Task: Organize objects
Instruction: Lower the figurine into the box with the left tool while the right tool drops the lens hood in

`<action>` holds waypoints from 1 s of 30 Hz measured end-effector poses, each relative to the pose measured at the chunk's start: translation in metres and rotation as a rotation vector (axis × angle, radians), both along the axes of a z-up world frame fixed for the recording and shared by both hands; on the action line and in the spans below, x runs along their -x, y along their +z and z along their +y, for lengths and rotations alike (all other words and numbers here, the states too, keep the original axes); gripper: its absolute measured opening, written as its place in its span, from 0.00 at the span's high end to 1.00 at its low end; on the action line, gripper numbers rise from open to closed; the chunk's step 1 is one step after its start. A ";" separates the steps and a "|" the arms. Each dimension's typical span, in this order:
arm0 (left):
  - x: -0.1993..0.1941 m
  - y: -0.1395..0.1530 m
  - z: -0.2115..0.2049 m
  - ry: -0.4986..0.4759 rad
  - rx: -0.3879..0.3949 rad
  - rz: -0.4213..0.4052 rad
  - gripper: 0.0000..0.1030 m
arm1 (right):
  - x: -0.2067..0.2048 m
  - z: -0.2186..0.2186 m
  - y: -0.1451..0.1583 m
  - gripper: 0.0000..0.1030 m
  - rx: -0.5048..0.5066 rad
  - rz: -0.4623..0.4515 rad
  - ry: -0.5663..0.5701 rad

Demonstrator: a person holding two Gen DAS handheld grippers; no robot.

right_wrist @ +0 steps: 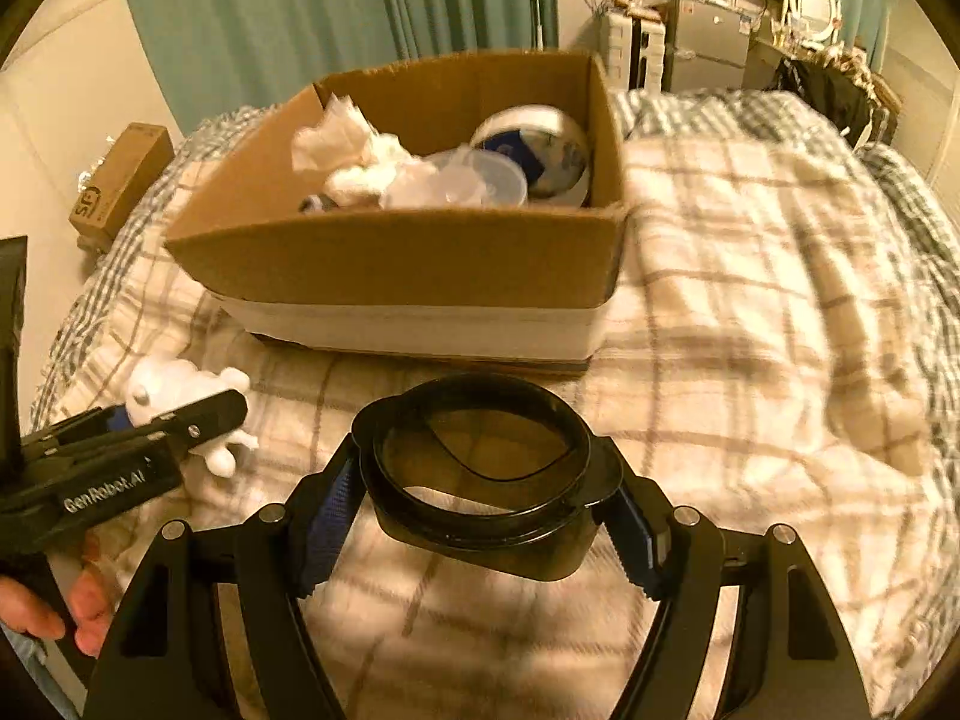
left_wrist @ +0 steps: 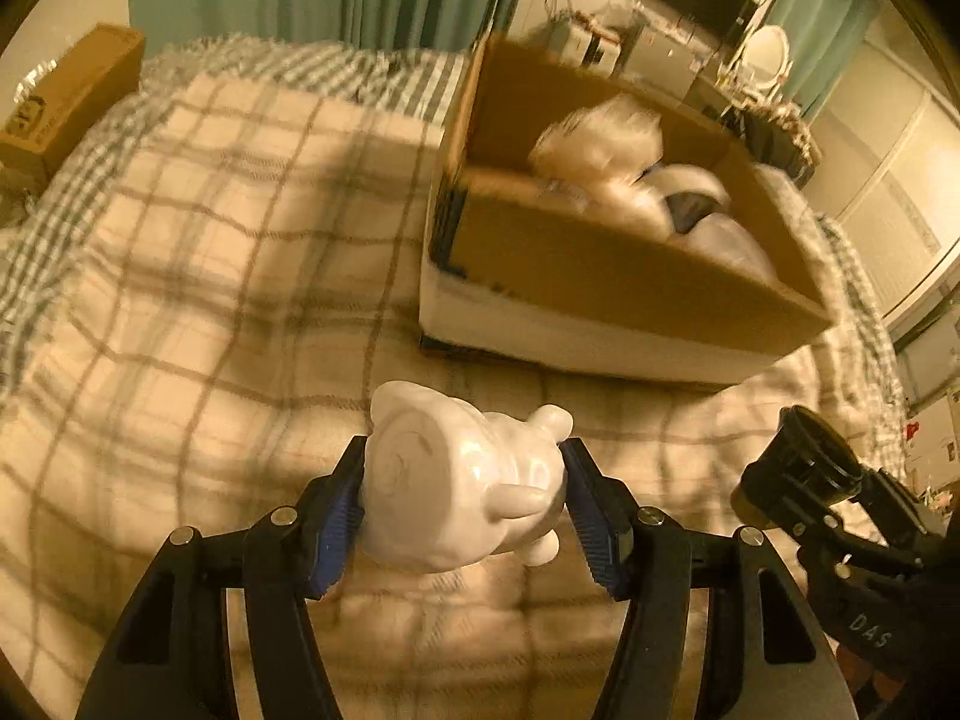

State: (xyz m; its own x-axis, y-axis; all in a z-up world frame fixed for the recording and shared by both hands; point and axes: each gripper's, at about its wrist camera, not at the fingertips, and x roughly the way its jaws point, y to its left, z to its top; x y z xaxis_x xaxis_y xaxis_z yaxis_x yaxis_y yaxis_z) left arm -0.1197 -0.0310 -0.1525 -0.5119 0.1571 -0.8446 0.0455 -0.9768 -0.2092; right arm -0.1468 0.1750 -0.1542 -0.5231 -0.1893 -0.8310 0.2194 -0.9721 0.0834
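Observation:
My left gripper (left_wrist: 465, 495) is shut on a white ceramic animal figurine (left_wrist: 462, 480) and holds it above the plaid blanket, short of the cardboard box (left_wrist: 600, 276). It also shows in the right wrist view (right_wrist: 180, 402). My right gripper (right_wrist: 486, 510) is shut on a black round container (right_wrist: 486, 480), open side up, in front of the box (right_wrist: 408, 264). The container also shows in the left wrist view (left_wrist: 798, 456). The box holds white crumpled paper (right_wrist: 348, 144), a clear plastic tub (right_wrist: 480, 180) and a white-and-blue ball (right_wrist: 540, 150).
The box sits on a bed with a plaid blanket (right_wrist: 750, 300). A small brown carton (right_wrist: 120, 180) lies by the bed's far left edge. Teal curtains (right_wrist: 300, 12) and cluttered shelves (right_wrist: 720, 30) stand behind.

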 end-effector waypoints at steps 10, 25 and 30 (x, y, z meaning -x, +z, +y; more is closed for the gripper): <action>-0.025 0.073 0.002 -0.026 -0.003 0.148 0.38 | -0.056 0.005 0.082 0.29 -0.008 0.154 0.012; 0.018 0.159 0.033 -0.082 0.051 0.294 0.38 | -0.052 0.002 0.199 0.29 0.012 0.384 0.050; 0.062 0.173 0.039 -0.081 0.071 0.335 0.38 | -0.006 -0.004 0.220 0.29 0.023 0.415 0.064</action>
